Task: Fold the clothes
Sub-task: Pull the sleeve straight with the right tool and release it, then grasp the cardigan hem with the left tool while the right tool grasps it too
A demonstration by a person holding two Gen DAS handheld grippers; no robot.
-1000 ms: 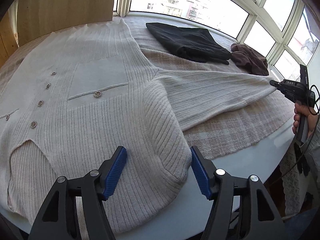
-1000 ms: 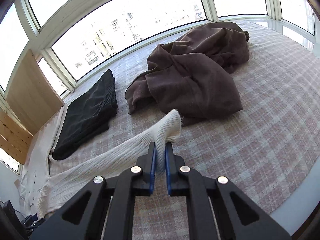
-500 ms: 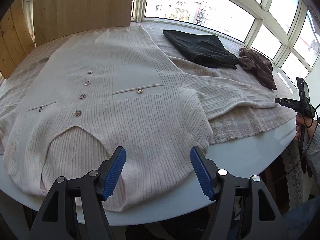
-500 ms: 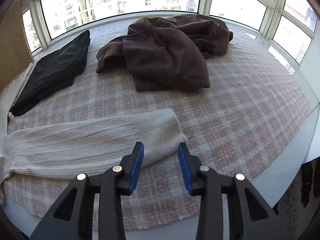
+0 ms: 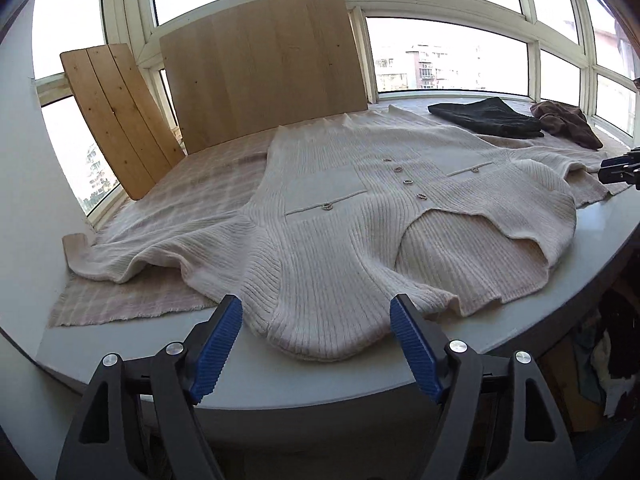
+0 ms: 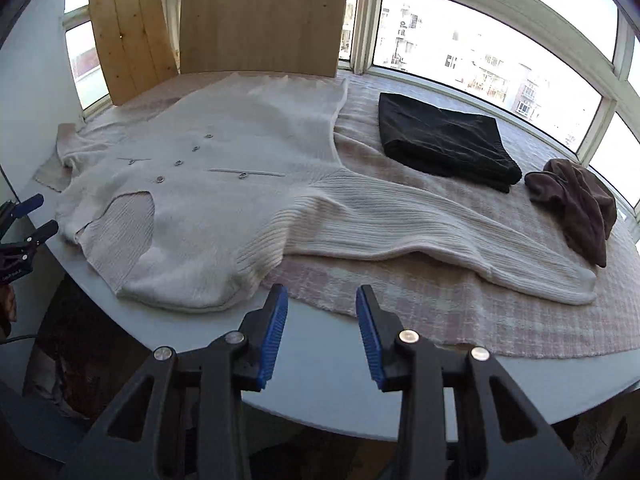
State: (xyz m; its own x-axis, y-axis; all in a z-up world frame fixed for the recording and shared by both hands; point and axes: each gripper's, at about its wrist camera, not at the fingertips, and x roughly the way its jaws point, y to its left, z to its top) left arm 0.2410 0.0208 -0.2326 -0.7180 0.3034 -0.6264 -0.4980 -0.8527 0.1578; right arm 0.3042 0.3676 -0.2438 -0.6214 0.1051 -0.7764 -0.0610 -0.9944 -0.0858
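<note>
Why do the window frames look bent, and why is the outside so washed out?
Left wrist view: the fisheye lens bows the window frames, and daylight blows out the glass. Right wrist view: same curving; the buildings are overexposed, while the cardigan stays evenly lit and sharp.

The cream cardigan is a thick ribbed knit, matt and soft, with smooth flat-knit pocket panels and small shiny metal buttons. It lies on a coarse woven checked cloth over a smooth, faintly glossy grey tabletop, near a folded black garment of matt fabric and a crumpled brown garment that looks fleecy. Behind stand bare, unvarnished wooden boards, and the left gripper is matt black plastic with ridged blue pads and bright metal rivets.
</note>
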